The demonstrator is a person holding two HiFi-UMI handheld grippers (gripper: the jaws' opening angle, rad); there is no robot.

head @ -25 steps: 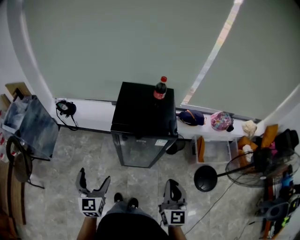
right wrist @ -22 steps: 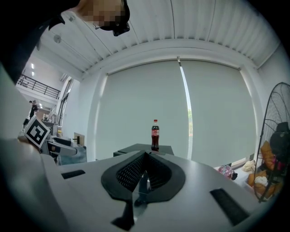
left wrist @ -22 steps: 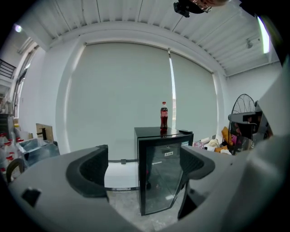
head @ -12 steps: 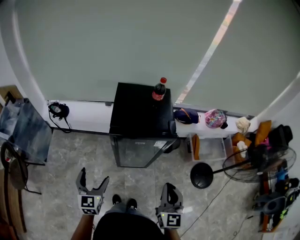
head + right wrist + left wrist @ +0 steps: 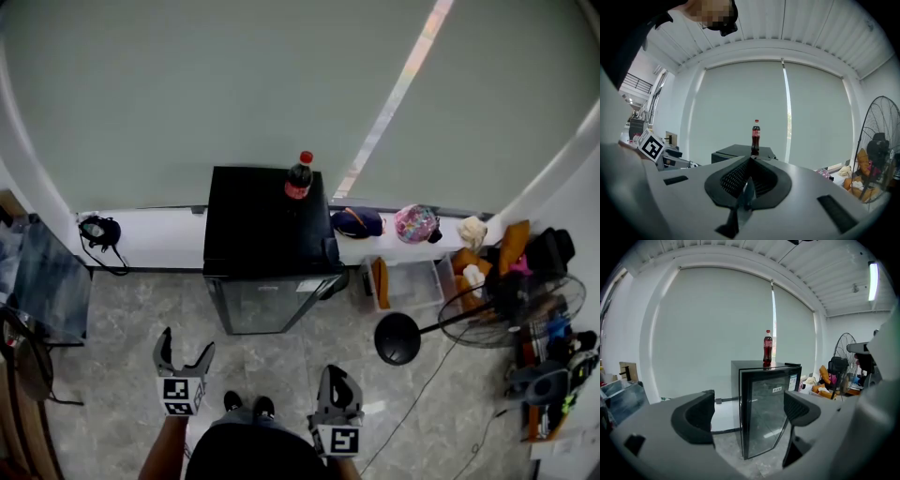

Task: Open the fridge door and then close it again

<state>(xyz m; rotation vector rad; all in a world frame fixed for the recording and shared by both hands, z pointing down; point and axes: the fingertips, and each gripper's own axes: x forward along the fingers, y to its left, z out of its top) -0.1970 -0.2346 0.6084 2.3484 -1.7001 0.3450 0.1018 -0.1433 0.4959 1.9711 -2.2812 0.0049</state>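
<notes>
Head view: the fridge [image 5: 267, 253] stands by the wall, door apparently shut, well apart from the left gripper [image 5: 186, 342] and the right gripper [image 5: 336, 373]. Left gripper view: the jaws are wide apart, have just been closing a little, and hold nothing, aimed at the glass door. Right gripper view: jaws together, empty. It looks like the approach; next comes reaching the door's edge.

An upright cola bottle [image 5: 299, 175] stands at 12 o'clock; a floor fan [image 5: 398, 339] at 4 o'clock, a clear bin [image 5: 410, 283] beside it.
</notes>
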